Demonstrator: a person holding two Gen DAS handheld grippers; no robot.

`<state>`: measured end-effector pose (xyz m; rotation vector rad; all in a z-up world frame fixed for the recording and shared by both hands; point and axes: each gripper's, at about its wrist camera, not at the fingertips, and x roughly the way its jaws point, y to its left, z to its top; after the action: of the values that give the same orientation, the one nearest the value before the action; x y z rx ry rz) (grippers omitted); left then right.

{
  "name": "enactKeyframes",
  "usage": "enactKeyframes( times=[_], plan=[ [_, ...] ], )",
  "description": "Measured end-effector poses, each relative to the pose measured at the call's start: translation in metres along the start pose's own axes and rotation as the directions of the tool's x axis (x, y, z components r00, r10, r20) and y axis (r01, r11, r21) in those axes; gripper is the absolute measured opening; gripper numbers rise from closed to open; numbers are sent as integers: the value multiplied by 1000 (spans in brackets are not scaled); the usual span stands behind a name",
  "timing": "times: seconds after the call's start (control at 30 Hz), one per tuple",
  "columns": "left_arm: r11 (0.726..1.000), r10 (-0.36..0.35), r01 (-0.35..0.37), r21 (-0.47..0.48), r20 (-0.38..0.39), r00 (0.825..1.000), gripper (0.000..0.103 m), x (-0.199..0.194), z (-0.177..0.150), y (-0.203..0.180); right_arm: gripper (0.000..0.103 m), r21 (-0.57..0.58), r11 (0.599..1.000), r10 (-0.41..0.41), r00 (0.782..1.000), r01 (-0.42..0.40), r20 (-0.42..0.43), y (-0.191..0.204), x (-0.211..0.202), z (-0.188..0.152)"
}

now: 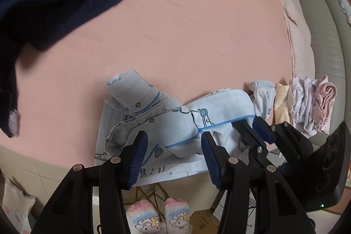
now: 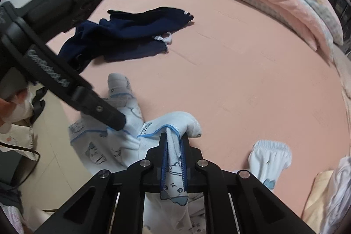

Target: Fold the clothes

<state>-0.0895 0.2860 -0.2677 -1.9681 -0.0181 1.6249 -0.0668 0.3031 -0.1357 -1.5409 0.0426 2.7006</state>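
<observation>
One pale blue garment (image 2: 122,146), printed with small cartoon animals and piped in brighter blue, lies crumpled at the pink bed's (image 2: 241,69) near edge, under both your tools. Your right gripper (image 2: 174,159) is clenched on a piped fold; your left gripper (image 1: 173,157) straddles the cloth, jaws apart, pads not pressing.

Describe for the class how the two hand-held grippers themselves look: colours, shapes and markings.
Both are matte black. The left hand-held gripper and right hand-held gripper have angular linkage arms with silver round pivot pins and ribbed dark blue pads. Pale lettering, blurred, runs along the left one's body.
</observation>
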Motion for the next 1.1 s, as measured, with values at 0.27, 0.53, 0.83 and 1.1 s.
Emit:
enactKeyframes(
  times=[0.27, 0.53, 0.83, 1.1],
  plan=[
    [991, -16, 12, 135, 33, 999, 52, -13, 4, -17, 8, -4, 1000, -9, 999, 9, 42, -7, -5, 22],
    [987, -140, 136, 83, 47, 989, 69, -44, 43, -29, 8, 13, 998, 63, 995, -64, 80, -12, -17, 30],
    [984, -170, 171, 54, -12, 985, 69, -94, 69, -41, 8, -11, 995, 104, 991, -103, 79, 2, -15, 23],
    [983, -183, 183, 17, -16, 983, 61, -62, 60, -36, 8, -18, 991, 137, 986, -136, 97, 5, -19, 18]
  ],
)
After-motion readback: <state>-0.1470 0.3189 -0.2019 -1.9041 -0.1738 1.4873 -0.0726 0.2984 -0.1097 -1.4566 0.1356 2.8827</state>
